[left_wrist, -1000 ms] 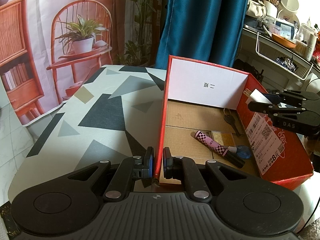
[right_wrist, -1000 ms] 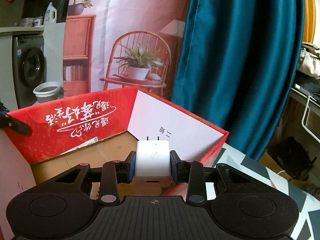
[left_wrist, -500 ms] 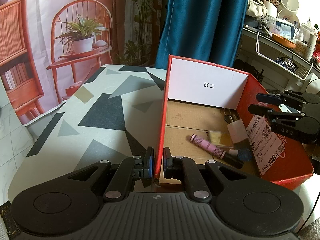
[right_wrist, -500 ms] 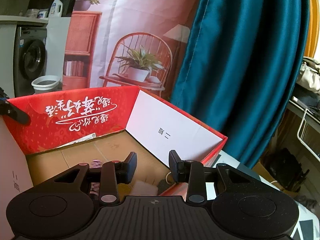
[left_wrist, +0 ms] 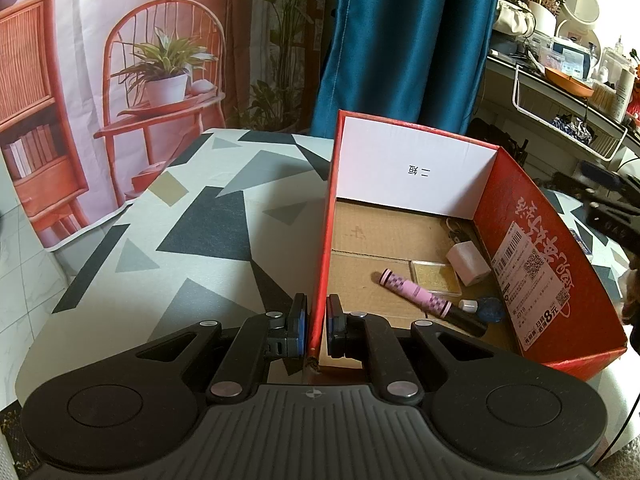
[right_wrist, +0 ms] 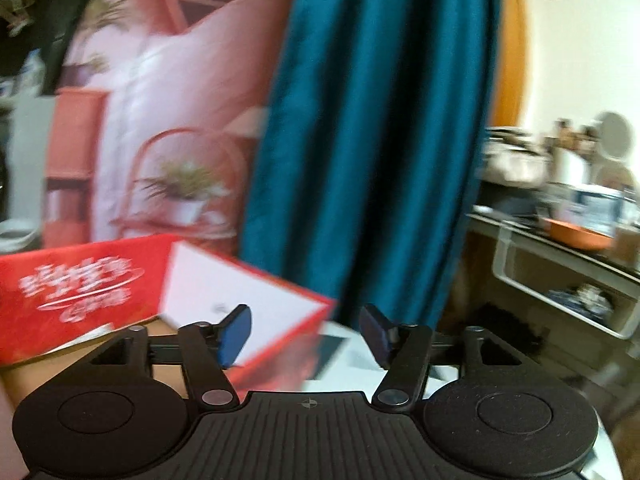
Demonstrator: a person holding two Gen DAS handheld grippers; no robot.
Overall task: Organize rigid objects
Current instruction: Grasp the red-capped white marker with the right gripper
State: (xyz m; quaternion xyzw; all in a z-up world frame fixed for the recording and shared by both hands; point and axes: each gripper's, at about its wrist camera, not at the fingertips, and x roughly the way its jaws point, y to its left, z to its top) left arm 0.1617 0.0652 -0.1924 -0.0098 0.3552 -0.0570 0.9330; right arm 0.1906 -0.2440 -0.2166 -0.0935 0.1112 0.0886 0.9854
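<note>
1. Geometric grey-and-white tablecloth covers the table; printed backdrop with chair and plant behind, teal curtain beside it, cluttered shelf at far right.
2. My left gripper is pinched tight on the near left wall of the red box, one pad outside, one inside.
3. My right gripper has its jaws opening, nothing between them; its view is motion-blurred, blue pads spread over the box's right corner and the cloth beyond.
4. From the left wrist view my right gripper is only a dark blur past the box's right wall, outside the box.
5. Inside the box, on the cardboard floor: white charger block near the right wall, lying tilted, touching the clear flat case.
6. Pink checkered pen lies diagonally in front of the case, dark end toward me.
7. Small blue piece with white cap sits just beside the pen's dark end.
8. Keys at back right corner, partly hidden behind the charger.
9. Box's tall right wall stands between my right gripper and the items.
</note>
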